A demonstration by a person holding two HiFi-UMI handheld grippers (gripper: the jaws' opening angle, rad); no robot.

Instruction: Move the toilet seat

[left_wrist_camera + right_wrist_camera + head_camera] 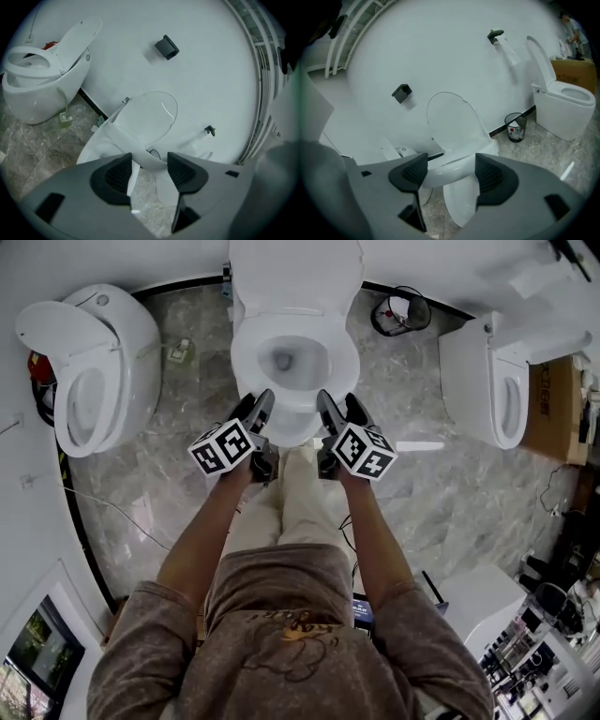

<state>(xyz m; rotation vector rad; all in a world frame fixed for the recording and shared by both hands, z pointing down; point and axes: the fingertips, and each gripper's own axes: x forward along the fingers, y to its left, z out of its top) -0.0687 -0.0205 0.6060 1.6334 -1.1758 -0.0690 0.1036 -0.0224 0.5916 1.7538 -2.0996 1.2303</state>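
Seat (296, 273) looks flipped up against the wall behind the middle toilet (246, 360), bowl open. So I'd guess either the lift is done or bringing it down hasn't started. Left claw (262, 407) and right claw (338, 407) hang at the front rim, jaws apart, gripping nothing. Spare toilets left (94, 362) and right (492, 381), bin (401, 312) by the wall. Nothing looks in the way.

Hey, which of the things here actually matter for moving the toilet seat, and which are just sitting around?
For the job:
- middle toilet
- left gripper
- right gripper

Just sitting around:
- left toilet
- right toilet
- waste bin
- cardboard box
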